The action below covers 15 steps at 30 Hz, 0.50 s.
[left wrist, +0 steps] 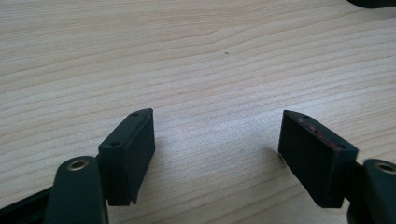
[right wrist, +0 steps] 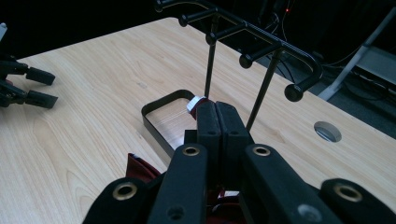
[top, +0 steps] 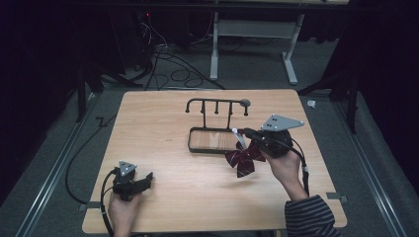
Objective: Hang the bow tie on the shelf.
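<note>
A dark red plaid bow tie (top: 244, 159) hangs just above the table, right of the black peg rack (top: 216, 102). My right gripper (top: 240, 132) is shut on its strap, and the white strap end (right wrist: 193, 103) pokes out past the closed pads. In the right gripper view the bow's red cloth (right wrist: 140, 168) shows below the jaws, which point at the rack's pegs (right wrist: 261, 44) and its rectangular base frame (right wrist: 154, 121). My left gripper (top: 147, 178) rests low at the table's front left, open with nothing between its pads (left wrist: 130, 149).
The wooden table (top: 163, 123) has a round cable hole (top: 245, 103) behind the rack. A person's hands hold both grippers from the front edge. The left gripper (right wrist: 49, 88) lies far off from the rack. Cables and a desk frame (top: 252, 29) lie beyond the table.
</note>
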### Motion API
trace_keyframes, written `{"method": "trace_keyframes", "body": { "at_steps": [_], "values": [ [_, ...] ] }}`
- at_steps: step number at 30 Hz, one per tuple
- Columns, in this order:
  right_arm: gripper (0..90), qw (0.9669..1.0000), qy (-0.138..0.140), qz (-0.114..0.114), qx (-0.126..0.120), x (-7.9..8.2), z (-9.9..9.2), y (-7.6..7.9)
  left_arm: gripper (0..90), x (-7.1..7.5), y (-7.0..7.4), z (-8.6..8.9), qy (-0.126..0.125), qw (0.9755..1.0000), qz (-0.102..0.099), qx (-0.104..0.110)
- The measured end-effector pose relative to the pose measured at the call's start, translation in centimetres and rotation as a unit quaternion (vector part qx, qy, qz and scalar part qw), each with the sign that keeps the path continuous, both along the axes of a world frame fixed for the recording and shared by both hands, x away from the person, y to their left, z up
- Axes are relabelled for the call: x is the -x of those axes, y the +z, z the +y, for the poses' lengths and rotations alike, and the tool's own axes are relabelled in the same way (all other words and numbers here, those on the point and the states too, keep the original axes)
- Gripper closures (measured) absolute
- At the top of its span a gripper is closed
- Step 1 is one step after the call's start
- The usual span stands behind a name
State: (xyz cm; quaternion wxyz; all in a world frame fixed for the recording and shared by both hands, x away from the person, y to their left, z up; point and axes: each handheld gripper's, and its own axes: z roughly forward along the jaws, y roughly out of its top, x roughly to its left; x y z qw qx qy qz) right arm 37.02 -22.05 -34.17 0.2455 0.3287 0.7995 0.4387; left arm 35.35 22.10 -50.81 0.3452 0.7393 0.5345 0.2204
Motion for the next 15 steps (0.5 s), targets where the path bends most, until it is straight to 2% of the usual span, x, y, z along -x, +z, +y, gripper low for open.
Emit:
{"method": "trace_keyframes", "body": {
  "at_steps": [15],
  "values": [
    [90.0, 0.9999, 0.013, -0.001, 0.004, -1.0, 1.5, 0.5, 27.5, 0.0, 0.0, 0.0, 0.0, 1.0, 0.0, 0.002]
  ]
}}
